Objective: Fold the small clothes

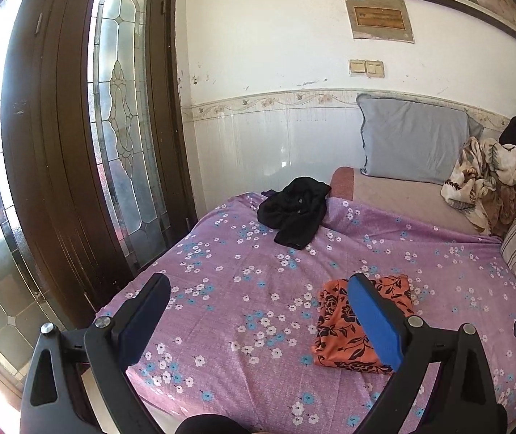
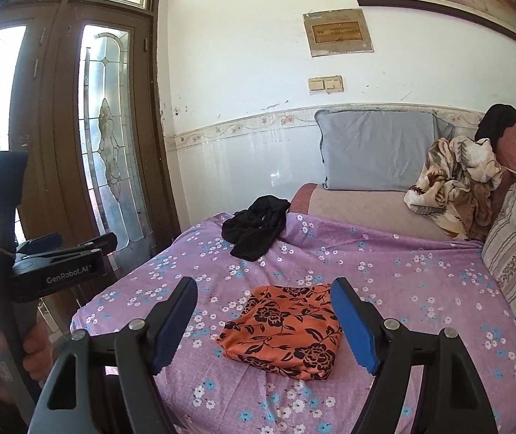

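Item: orange floral garment (image 2: 283,329), folded into a compact rectangle, lying flat on the purple flowered bedsheet (image 2: 402,271) near its front edge. Black garment (image 2: 254,229), crumpled, farther back on the sheet. Left gripper (image 1: 258,322): jaws wide, nothing between them. Right gripper (image 2: 263,325): jaws wide, empty, above the folded piece. Grey pillow (image 2: 377,148) against the wall.

I see a home bedroom: a bed with flowered purple sheet (image 2: 384,271), grey pillow (image 2: 377,150), and stained-glass wooden door (image 2: 109,137).
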Demonstrator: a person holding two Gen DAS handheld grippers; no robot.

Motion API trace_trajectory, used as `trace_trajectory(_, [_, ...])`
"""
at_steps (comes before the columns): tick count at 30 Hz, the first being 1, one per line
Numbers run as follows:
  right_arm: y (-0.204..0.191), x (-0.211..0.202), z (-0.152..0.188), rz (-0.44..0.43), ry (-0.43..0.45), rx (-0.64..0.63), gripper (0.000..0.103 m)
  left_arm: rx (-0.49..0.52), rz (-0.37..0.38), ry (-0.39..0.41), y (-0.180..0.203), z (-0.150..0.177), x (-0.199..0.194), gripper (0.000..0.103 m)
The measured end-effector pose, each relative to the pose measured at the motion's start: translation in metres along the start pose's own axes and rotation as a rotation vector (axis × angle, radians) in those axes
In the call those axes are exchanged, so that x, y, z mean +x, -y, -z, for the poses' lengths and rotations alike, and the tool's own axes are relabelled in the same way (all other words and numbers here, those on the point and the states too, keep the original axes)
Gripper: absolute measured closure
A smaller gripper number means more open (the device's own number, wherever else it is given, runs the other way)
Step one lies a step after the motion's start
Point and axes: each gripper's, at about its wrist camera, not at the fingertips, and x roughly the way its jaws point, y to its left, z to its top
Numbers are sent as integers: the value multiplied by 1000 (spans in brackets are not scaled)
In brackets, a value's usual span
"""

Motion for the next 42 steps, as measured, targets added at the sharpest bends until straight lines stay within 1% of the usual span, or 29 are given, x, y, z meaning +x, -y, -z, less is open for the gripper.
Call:
trace_trajectory(5, [-12,-1,-5,-22,8,-14,24,-14,-18,14,-9,-4,-5,5])
trace_trajectory(15, [-28,-4,-10,-34,17,-47,24,-39,-23,24,-21,-9,-14,5])
trace_trajectory(25, [-21,-7,-10,-24,18,-31,24,-43,-25,36,-20,-12,-22,5])
trace_trajectory(42, [-1,-8,-6,28,11,-4,24,-24,-9,40,-16,-13,-28,5])
